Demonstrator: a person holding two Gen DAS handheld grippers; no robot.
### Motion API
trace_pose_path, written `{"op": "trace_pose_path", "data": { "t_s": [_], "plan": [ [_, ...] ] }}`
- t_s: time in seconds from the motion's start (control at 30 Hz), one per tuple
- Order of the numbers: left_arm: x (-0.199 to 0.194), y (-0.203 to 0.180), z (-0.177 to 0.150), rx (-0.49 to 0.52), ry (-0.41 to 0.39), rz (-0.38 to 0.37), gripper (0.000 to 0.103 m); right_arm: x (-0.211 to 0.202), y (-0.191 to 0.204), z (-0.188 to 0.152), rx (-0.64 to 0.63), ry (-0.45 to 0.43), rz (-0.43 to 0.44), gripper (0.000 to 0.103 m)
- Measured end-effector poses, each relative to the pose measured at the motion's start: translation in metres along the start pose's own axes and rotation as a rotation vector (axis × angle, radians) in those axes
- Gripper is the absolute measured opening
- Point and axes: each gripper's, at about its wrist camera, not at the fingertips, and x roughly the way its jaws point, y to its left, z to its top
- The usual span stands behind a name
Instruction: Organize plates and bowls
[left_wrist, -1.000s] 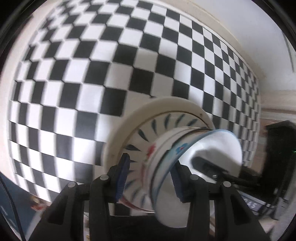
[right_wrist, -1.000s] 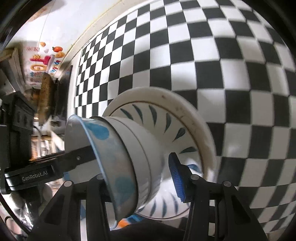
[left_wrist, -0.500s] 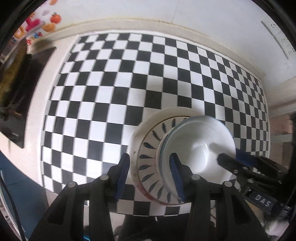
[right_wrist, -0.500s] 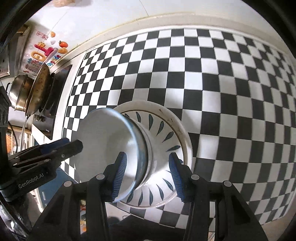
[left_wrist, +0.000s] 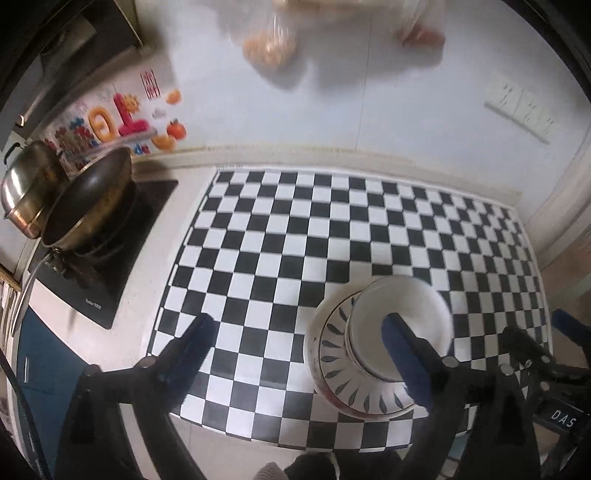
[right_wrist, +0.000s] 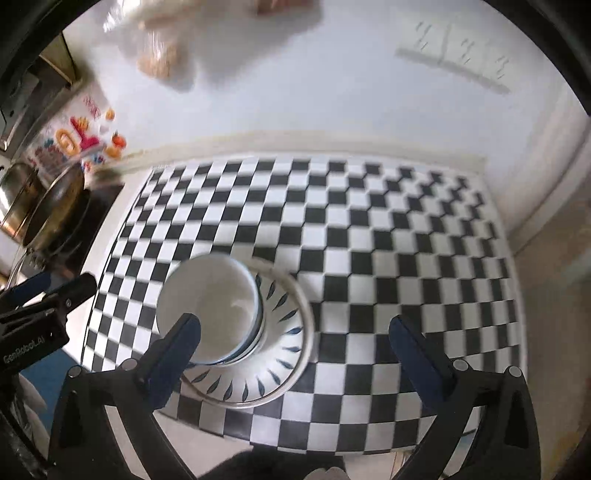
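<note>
Both sets of jaws stand wide apart and hold nothing. On the left gripper (left_wrist: 306, 354), the blue-padded fingers splay out to either side above the checkered mat; the right-hand pad overlaps the near side of the bowls (left_wrist: 400, 325) in this view, though whether it touches them I cannot tell. The right gripper (right_wrist: 295, 339) is spread just as wide, its left pad lying in front of the bowls' near rim and its right pad over bare checks.

Between and just beyond the fingers sits the stack: white bowls (right_wrist: 208, 312) nested one in another, blue lines showing at their rims, resting in a wide plate (right_wrist: 284, 332) with dark blue leaf marks around its inner wall. The plate (left_wrist: 336, 369) stands on the black-and-white checkered mat (right_wrist: 388, 240), close to its near edge, and the bowls sit off-centre in it.

Each camera catches the other gripper at the edge of its view, low and beside the stack, not touching it.

Further out, the mat covers most of the pale tabletop (left_wrist: 159, 236). To the left lies a black cooktop (left_wrist: 122, 251) carrying a dark wok (left_wrist: 88, 199), with a steel pot (left_wrist: 27, 192) behind it. Colourful stickers (left_wrist: 122, 114) dot the white wall (left_wrist: 369, 110).
</note>
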Motion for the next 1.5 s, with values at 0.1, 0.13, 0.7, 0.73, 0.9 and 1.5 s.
{"op": "trace_pose_path", "data": {
  "t_s": [0.1,0.13,0.7,0.73,0.9,1.5],
  "plan": [
    [-0.024,0.0,-0.005,0.002,-0.051,-0.009,0.1,-0.033,0.005,-0.003,0.003,-0.086,-0.039,0.103],
    [-0.029,-0.001,-0.005,0.002,-0.061,-0.011,0.1,-0.045,0.006,-0.004,0.009,-0.113,-0.044,0.103],
    [-0.161,0.001,-0.059,-0.02,-0.264,0.019,0.102,-0.19,0.015,-0.07,-0.002,-0.331,-0.031,0.103],
    [-0.169,0.001,-0.064,-0.019,-0.27,0.022,0.102,-0.199,0.014,-0.075,-0.003,-0.34,-0.029,0.103],
    [-0.213,0.001,-0.096,-0.024,-0.305,0.039,0.102,-0.245,0.012,-0.107,-0.011,-0.389,-0.027,0.103],
    [-0.335,0.022,-0.199,0.034,-0.38,0.03,0.103,-0.392,0.026,-0.236,0.045,-0.475,-0.068,0.103]
  ]
}}
